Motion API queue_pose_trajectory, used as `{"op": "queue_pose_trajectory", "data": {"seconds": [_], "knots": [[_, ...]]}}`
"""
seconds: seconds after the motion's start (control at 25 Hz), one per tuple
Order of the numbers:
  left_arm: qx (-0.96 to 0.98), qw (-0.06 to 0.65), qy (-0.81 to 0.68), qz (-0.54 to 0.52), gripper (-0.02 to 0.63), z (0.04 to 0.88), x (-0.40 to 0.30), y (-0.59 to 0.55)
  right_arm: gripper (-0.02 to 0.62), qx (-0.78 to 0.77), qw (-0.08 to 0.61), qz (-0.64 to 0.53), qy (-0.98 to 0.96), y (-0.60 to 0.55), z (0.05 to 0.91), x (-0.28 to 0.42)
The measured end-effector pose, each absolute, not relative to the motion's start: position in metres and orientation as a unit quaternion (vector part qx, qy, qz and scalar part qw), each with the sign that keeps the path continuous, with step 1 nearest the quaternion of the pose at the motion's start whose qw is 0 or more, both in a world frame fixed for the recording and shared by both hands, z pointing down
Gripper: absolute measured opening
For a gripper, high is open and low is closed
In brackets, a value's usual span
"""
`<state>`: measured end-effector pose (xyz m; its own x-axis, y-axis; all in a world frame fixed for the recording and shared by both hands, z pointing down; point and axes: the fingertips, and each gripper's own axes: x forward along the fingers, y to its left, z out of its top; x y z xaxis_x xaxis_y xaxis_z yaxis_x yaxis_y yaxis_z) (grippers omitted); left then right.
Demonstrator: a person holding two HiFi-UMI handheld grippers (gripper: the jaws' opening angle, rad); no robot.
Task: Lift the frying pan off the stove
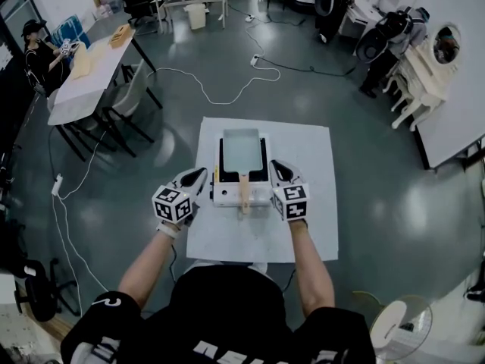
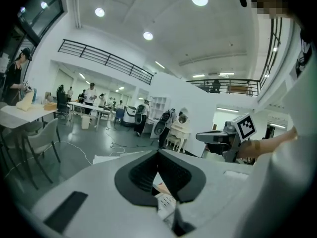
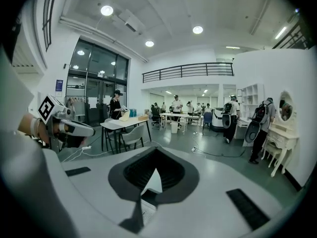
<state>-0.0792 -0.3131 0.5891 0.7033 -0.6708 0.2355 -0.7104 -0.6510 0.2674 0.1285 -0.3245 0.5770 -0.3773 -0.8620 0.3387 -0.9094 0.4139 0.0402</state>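
In the head view, the frying pan point(image 1: 241, 149) sits flat on the stove point(image 1: 227, 196), in the middle of the white table point(image 1: 311, 218). Its wooden handle point(image 1: 244, 192) points to 6 o'clock, toward the person. The left gripper point(image 1: 195, 177) is at 9 o'clock of the handle and the right gripper point(image 1: 279, 168) at 3 o'clock. Both are near the stove, and I think neither touches anything.

In the left gripper view, the two jaws are pressed together with nothing between them. Under them, a small piece of the stove and something wood-coloured, perhaps the handle, shows through the gap. The other gripper is at 3 o'clock, with the room behind it.

In the right gripper view, the jaws are also closed and empty, and the left gripper is at 9 o'clock. The pan does not show here.

Only the head view shows the whole pan and how the grippers stand around it. Only the gripper views show clearly that the jaws are closed.

In my judgement, the lift has not begun. Closed jaws can only push the handle, which may turn the pan or move the light stove. A grip at the far end of the handle may also let the pan tip forward.
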Motion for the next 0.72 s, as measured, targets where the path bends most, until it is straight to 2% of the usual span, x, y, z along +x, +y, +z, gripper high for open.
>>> {"op": "queue_pose_trajectory", "data": {"seconds": [0.56,0.6,0.72], "knots": [[0.918,0.291,-0.259,0.077,0.003,0.672,-0.018,-0.284,-0.002,0.446,0.203,0.173,-0.854,-0.335,0.675,0.098],[0.916,0.299,-0.253,0.083,0.014,0.68,-0.013,-0.283,0.006,0.44,0.205,0.184,-0.855,-0.336,0.683,0.097],[0.91,0.327,-0.232,0.102,0.085,0.702,0.001,-0.279,0.111,0.413,0.218,0.216,-0.857,-0.334,0.709,0.09]]}}
